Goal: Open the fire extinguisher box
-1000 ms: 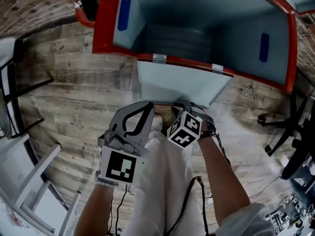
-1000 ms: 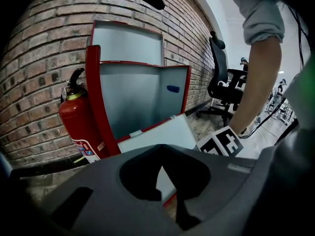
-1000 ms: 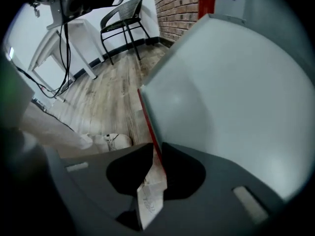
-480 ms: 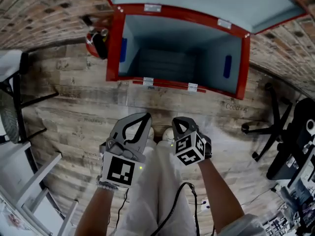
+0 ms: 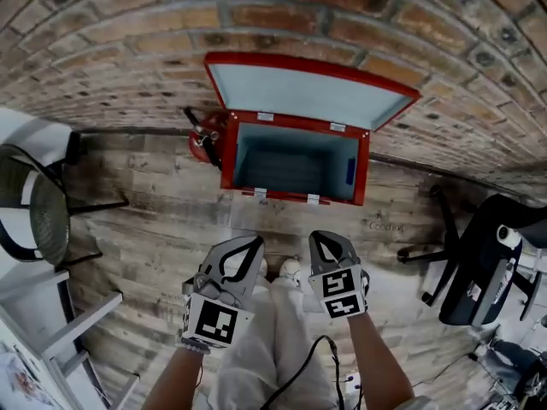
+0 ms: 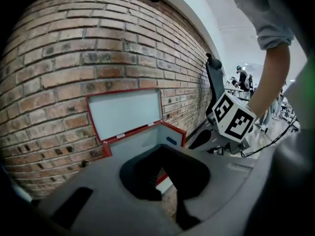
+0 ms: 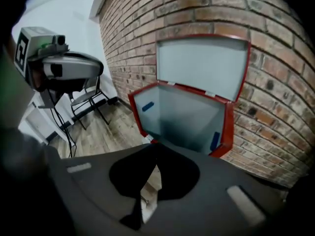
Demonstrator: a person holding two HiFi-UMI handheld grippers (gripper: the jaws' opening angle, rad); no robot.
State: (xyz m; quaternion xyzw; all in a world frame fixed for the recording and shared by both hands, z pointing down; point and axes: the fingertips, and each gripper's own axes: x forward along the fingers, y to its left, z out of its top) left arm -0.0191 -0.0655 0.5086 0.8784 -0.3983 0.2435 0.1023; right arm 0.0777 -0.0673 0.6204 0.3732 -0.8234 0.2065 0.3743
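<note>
The red fire extinguisher box (image 5: 295, 161) stands on the floor against the brick wall. Its lid (image 5: 303, 92) is raised and leans on the bricks, and the pale blue inside holds nothing. It also shows ahead in the left gripper view, where the box (image 6: 167, 134) sits below its lid (image 6: 125, 112), and in the right gripper view as box (image 7: 189, 114) and lid (image 7: 202, 65). A red extinguisher (image 5: 205, 139) stands at its left side. My left gripper (image 5: 255, 246) and right gripper (image 5: 323, 241) hover side by side well short of the box, both shut and holding nothing.
A pale panel (image 5: 278, 219) lies on the wood floor before the box. A black mesh chair (image 5: 38, 212) is at the left, an office chair (image 5: 479, 263) at the right, and a white frame (image 5: 60, 331) at lower left. My white trousers (image 5: 273, 348) and a cable (image 5: 308, 374) are below.
Both grippers have come up and away from the box, which now looks smaller and farther off. The right gripper has rolled so its marker cube faces up.
</note>
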